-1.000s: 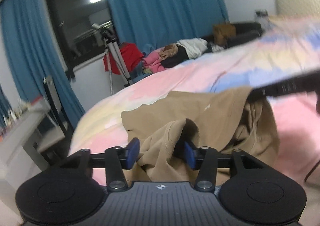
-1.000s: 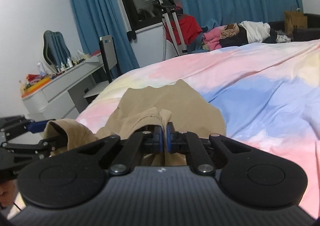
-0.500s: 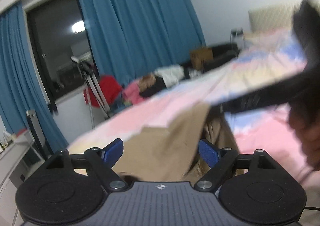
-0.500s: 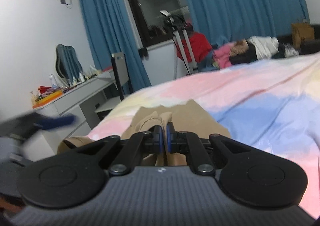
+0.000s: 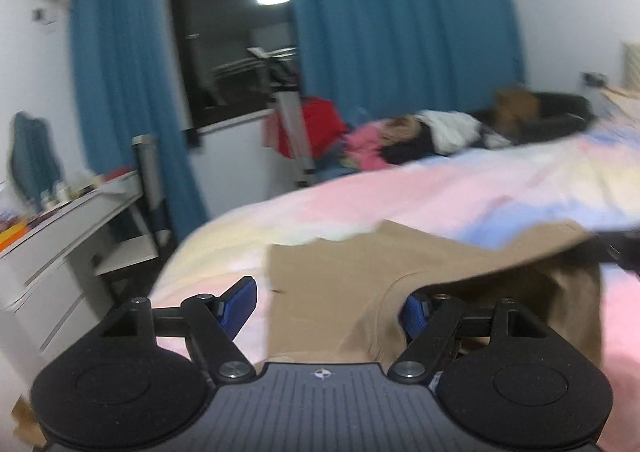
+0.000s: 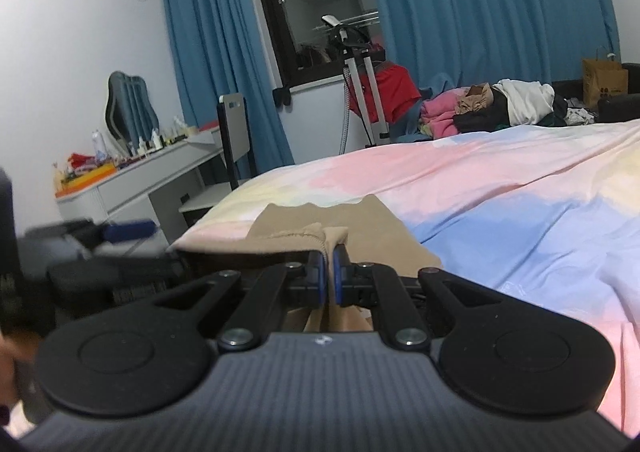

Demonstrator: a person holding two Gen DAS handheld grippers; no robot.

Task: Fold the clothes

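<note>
A tan garment (image 5: 340, 284) lies on the pastel bedspread (image 5: 400, 204) near the bed's foot. My left gripper (image 5: 326, 304) is open, its blue pads wide apart just over the garment's near edge, holding nothing. My right gripper (image 6: 329, 272) is shut on a fold of the tan garment (image 6: 332, 236) and holds that edge raised above the bed. In the left wrist view the raised part forms a flap at the right, with the right gripper (image 5: 624, 252) blurred at the frame edge. The left gripper (image 6: 120, 232) shows blurred at the left of the right wrist view.
A white desk (image 6: 140, 180) with small bottles and a chair (image 6: 236, 132) stand left of the bed. A tripod (image 6: 360, 92) stands by the window. A pile of clothes (image 6: 500, 104) lies at the back. The bedspread (image 6: 520, 192) stretches to the right.
My left gripper has let go of the garment, opened wide and swung left. My right gripper has stayed shut on the fold and lifted it.
</note>
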